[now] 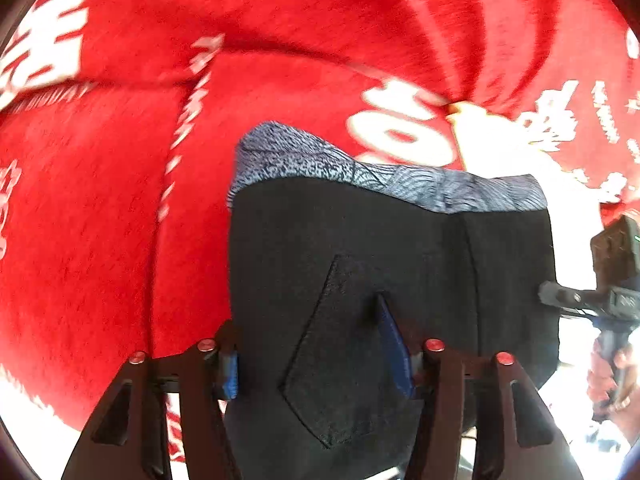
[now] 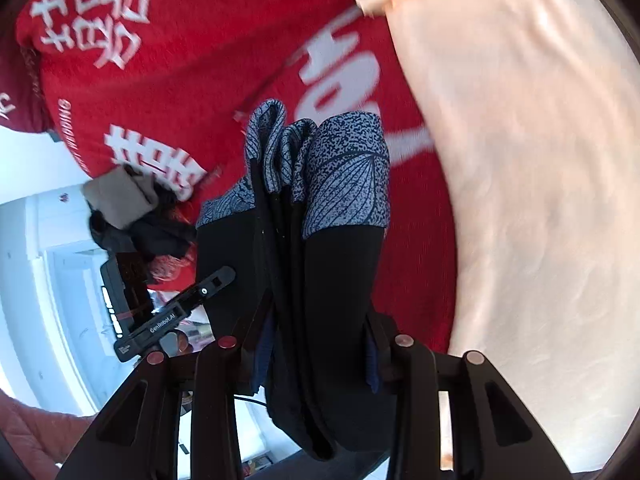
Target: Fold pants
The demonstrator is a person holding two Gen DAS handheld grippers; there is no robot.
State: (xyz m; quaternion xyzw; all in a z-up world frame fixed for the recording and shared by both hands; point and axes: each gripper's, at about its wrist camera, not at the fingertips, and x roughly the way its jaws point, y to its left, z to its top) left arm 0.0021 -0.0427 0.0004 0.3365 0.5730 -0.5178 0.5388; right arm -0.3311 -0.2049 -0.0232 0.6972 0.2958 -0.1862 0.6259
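**Inspector:** Start with the garment.

**Assistant:** The black stretch-fabric pants with a blue-grey leaf-patterned waistband (image 1: 384, 264) are lifted, hanging in front of a red cloth printed with white characters (image 1: 100, 200). In the left wrist view they show broad and flat, with a pointed stitched pocket outline facing the camera. In the right wrist view the same pants (image 2: 336, 288) appear bunched into several vertical layers, waistband uppermost.

**Inspector:** Grip on each side?

**Assistant:** The left gripper (image 1: 320, 364) has its blue-padded fingers spread around the fabric; one pad sits at the pants' left edge, the other presses on the front face. Whether it actually pinches the cloth, I cannot tell. The right gripper (image 2: 316, 356) is clamped on the gathered layers, fabric packed between both fingers.

**Inspector:** Are the tools visible to each other?

**Assistant:** Yes. The right gripper shows at the right border of the left view, touching the pants' edge, a hand (image 1: 608, 376) on its handle. The left gripper appears lower-left in the right view.

**Inspector:** Surroundings?

**Assistant:** A pale peach cloth (image 2: 520, 200) lies right of the pants. A heap of beige and dark garments (image 2: 132, 212) rests on the red cloth's left edge.
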